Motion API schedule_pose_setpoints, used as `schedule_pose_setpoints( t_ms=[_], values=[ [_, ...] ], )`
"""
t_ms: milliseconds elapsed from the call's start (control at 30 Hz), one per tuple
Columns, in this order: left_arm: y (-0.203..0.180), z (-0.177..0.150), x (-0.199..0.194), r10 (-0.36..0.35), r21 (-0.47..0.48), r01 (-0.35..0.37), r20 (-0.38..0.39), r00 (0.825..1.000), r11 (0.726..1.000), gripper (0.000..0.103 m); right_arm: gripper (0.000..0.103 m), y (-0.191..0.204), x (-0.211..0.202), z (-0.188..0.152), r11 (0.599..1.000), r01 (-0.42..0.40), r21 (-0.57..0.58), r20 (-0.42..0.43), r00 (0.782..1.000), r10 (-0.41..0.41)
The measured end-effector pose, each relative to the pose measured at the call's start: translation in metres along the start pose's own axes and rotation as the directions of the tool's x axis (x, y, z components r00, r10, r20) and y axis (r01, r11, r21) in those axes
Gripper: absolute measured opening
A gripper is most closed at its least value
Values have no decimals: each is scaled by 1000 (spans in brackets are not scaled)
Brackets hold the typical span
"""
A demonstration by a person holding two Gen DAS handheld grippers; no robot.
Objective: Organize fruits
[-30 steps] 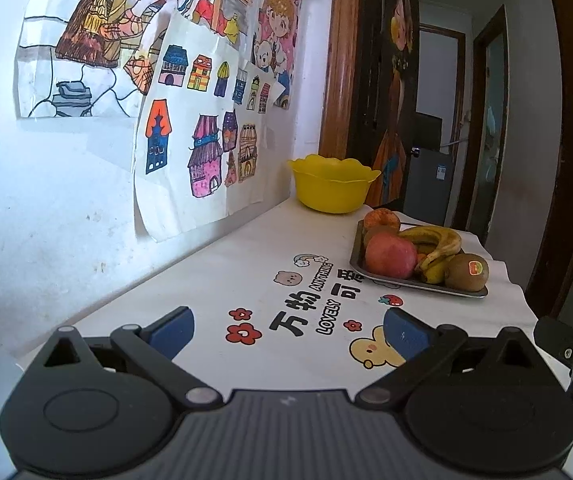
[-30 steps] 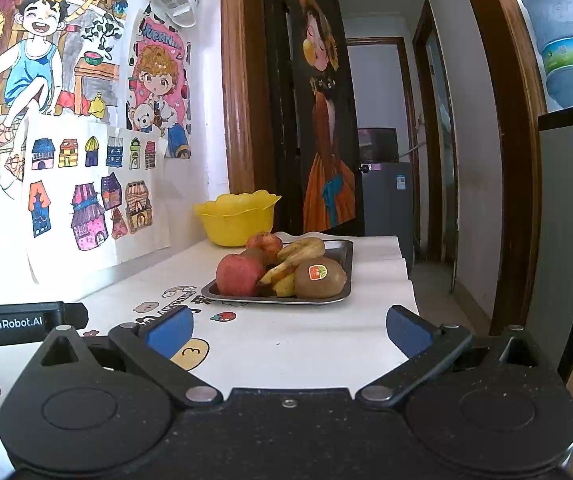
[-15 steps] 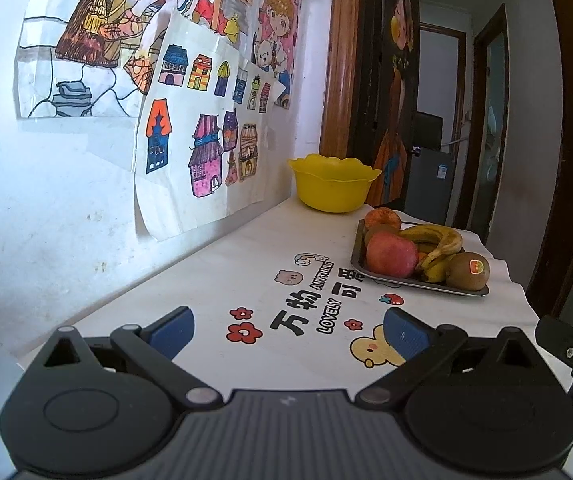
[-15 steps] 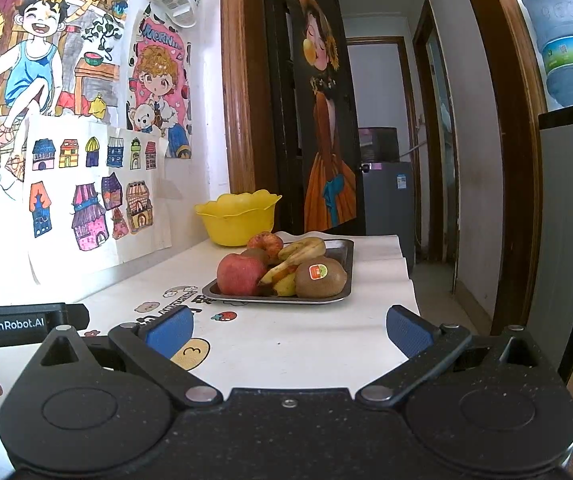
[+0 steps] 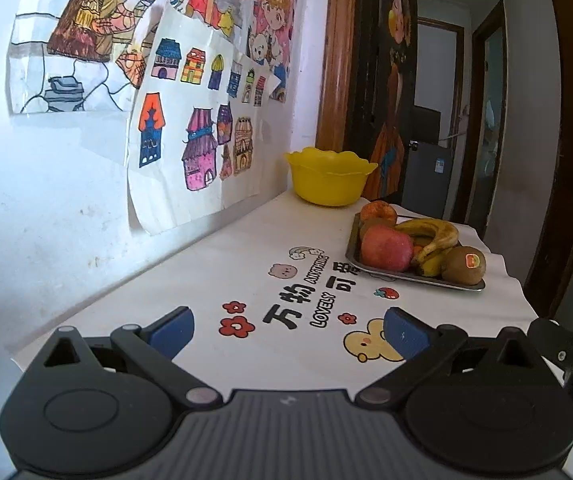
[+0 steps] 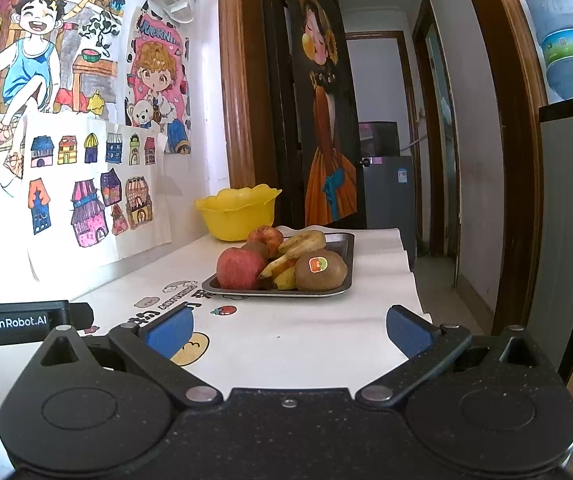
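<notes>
We found both the left gripper (image 5: pixel 288 326) and right gripper (image 6: pixel 289 326) spread, empty, short of the tray (image 6: pixel 345 256); we advised pinching the kiwi (image 6: pixel 320 271) at that tray's near corner squarely.

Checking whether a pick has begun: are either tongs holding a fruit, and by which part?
Nothing is held. The left tongs and right tongs are both open and empty; the fruits remain on the metal tray.

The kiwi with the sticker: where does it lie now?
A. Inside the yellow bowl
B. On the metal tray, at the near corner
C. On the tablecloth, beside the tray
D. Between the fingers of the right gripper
B: the kiwi lies on the metal tray, next to the bananas; the yellow bowl stands behind it.
</notes>
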State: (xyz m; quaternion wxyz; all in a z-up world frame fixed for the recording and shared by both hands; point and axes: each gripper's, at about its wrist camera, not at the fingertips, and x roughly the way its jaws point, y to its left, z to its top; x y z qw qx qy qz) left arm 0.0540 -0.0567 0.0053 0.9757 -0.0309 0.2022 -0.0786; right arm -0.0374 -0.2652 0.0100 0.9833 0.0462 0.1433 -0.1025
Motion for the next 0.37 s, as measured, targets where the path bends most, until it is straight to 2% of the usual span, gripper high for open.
schedule_pose_setpoints(
  t_ms=[367],
  values=[
    [0, 0, 1, -17, -7, 17, -6, 1000, 1000, 103, 102, 2, 1, -1, 1000, 1, -1, -8, 1000, -1]
  ],
)
